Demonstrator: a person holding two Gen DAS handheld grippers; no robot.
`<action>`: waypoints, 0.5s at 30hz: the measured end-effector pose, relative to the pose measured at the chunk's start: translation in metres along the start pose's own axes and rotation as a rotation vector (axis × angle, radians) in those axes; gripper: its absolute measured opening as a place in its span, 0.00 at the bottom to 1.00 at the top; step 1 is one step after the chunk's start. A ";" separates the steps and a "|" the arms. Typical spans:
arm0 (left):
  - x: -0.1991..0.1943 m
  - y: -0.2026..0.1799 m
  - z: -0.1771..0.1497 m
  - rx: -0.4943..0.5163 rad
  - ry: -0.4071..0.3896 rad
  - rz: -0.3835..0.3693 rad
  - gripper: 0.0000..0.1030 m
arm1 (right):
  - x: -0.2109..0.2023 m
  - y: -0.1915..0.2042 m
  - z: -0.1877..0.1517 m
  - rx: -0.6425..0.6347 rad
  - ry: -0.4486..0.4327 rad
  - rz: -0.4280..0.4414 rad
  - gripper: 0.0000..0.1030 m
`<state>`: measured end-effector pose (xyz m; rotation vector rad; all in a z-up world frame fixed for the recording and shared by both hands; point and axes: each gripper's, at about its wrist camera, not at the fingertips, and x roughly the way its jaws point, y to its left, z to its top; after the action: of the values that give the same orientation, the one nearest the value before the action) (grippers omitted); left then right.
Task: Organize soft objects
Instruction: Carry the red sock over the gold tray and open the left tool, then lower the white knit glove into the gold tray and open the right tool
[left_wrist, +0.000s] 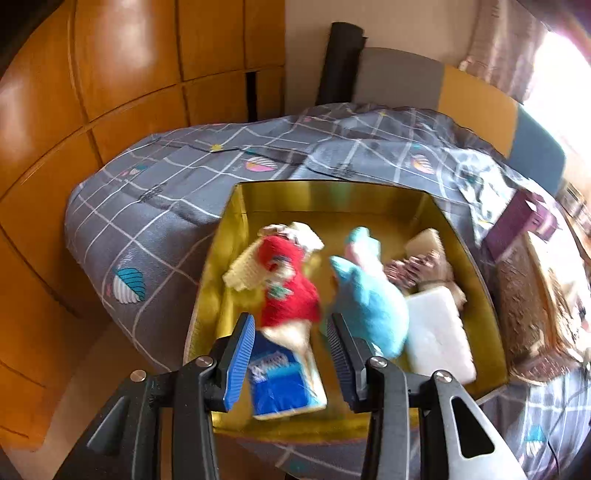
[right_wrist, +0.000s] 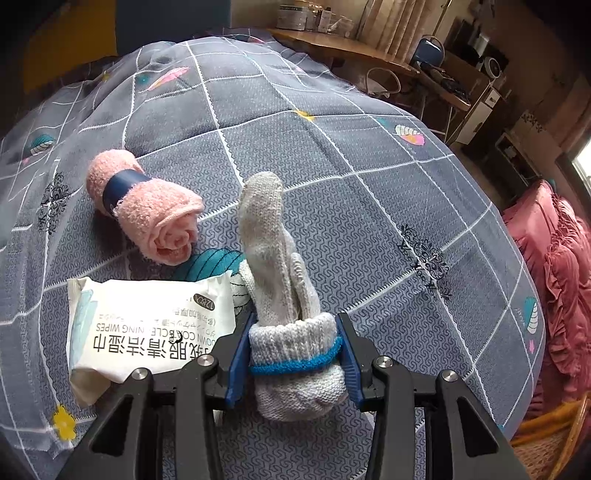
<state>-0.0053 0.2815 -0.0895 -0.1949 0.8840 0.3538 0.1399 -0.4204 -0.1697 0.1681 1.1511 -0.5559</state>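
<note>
Right wrist view: the right gripper (right_wrist: 293, 354) pinches a grey knitted glove (right_wrist: 275, 258) at its folded cuff, both pads pressed on the band just above the blue trim. The glove fingers stand up and away from the gripper, toward the far side of the bed (right_wrist: 369, 184). The glove is judged light, limp and compressible; the doubled cuff is the thickest, firmest part and the soundest place to hold, whereas a grip on the fingers would let the body dangle and stretch. On the quilt at near left lies a white pack of cleaning wipes (right_wrist: 147, 325), probably slick-wrapped and squashy, best taken across its short width. Beyond it lies a rolled pink towel (right_wrist: 147, 210) bound by a dark blue band, best taken across the band so that the roll stays closed.

Left wrist view: the left gripper (left_wrist: 291, 354) is spread and empty above the gold-lined box (left_wrist: 332, 195) on the bed. The box holds a red and cream knitted toy (left_wrist: 288, 284), a turquoise plush (left_wrist: 369, 306), a white foam block (left_wrist: 439, 332) and a blue tissue pack (left_wrist: 280, 384).
</note>
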 end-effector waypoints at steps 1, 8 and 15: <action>-0.003 -0.004 -0.002 0.008 -0.005 -0.014 0.40 | 0.000 0.000 0.000 0.001 -0.001 0.001 0.42; -0.020 -0.032 -0.009 0.098 -0.049 -0.050 0.40 | -0.001 -0.003 0.002 0.019 -0.013 0.007 0.42; -0.021 -0.052 -0.013 0.154 -0.046 -0.077 0.40 | -0.009 -0.013 0.006 0.079 -0.053 0.012 0.40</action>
<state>-0.0071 0.2252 -0.0798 -0.0785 0.8518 0.2164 0.1359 -0.4307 -0.1576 0.2269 1.0770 -0.5922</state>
